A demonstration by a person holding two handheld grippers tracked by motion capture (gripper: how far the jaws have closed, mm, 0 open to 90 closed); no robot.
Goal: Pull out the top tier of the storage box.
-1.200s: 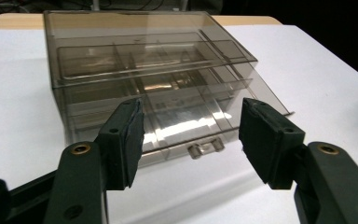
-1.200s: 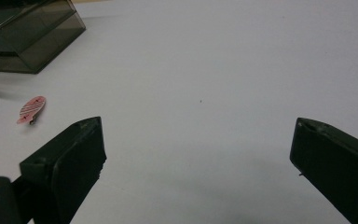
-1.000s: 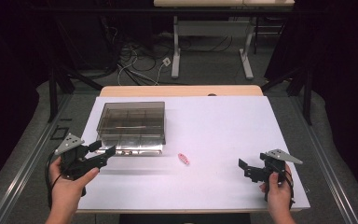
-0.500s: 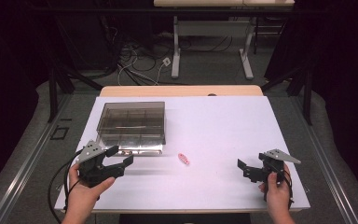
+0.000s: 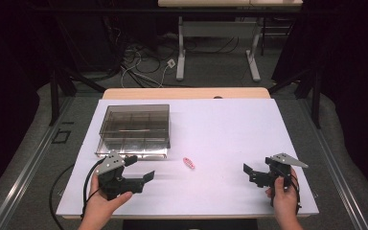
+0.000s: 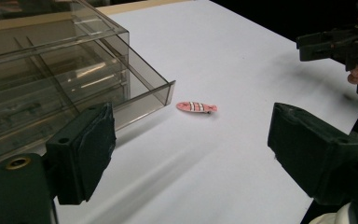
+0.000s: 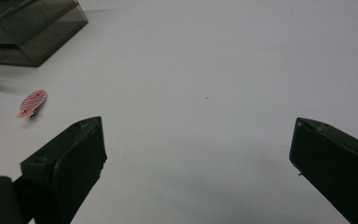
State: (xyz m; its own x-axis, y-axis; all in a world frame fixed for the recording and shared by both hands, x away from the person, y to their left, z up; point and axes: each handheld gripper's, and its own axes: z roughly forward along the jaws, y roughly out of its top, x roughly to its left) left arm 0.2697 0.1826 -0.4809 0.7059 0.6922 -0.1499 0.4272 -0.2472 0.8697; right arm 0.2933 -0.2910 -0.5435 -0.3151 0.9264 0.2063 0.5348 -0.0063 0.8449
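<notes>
- Pink, striped and fish-shaped, the lure (image 5: 189,163) lies flat on the white worktop (image 5: 230,129), just beside the smoky plastic box's (image 5: 135,129) near right corner.
- Left gripper (image 5: 141,178) is the nearer one; its fingers (image 6: 86,151) have just been opening and stand wide, nothing between them, aimed at the lure ahead.
- Lure's long axis runs crosswise to the left gripper's line of approach, slantwise on the worktop.
- Right gripper (image 5: 247,173) sits well apart to the right, fingers (image 7: 70,165) spread and empty.
</notes>
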